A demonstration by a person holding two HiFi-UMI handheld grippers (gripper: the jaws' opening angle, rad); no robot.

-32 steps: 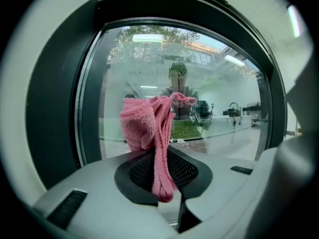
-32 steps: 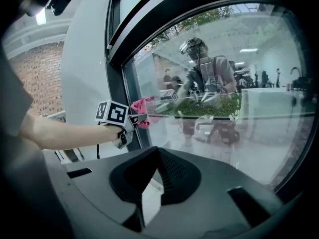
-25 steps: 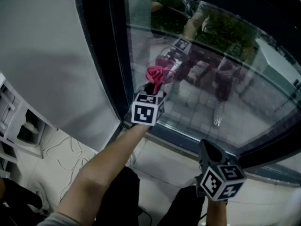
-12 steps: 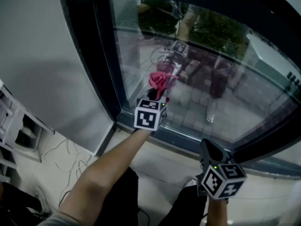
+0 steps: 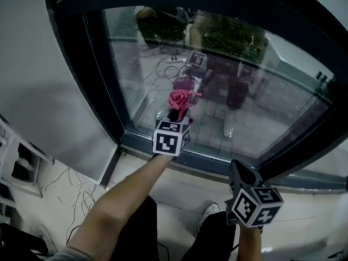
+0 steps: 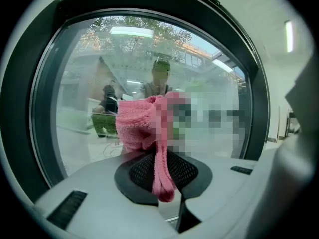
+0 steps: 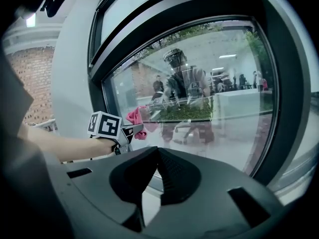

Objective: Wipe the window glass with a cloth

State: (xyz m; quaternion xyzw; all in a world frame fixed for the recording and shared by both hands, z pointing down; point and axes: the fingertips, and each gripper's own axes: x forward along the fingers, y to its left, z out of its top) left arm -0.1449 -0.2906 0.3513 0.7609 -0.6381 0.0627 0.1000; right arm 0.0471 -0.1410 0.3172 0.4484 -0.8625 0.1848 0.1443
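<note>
**A:** Left item?
**B:** Left claw (image 5: 175,115) pinches the pink cloth (image 5: 179,98) at the lower-left of the window glass (image 5: 266,107). It has shifted slightly along the glass, so wiping seems under way.
**A:** Right?
**B:** Right claw (image 5: 240,172) is pressed together, empty, below the glass.

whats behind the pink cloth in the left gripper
The window glass, with paving visible outside. The cloth, clamped in the left gripper, covers the patch right behind it, so contact can't be confirmed.
</note>
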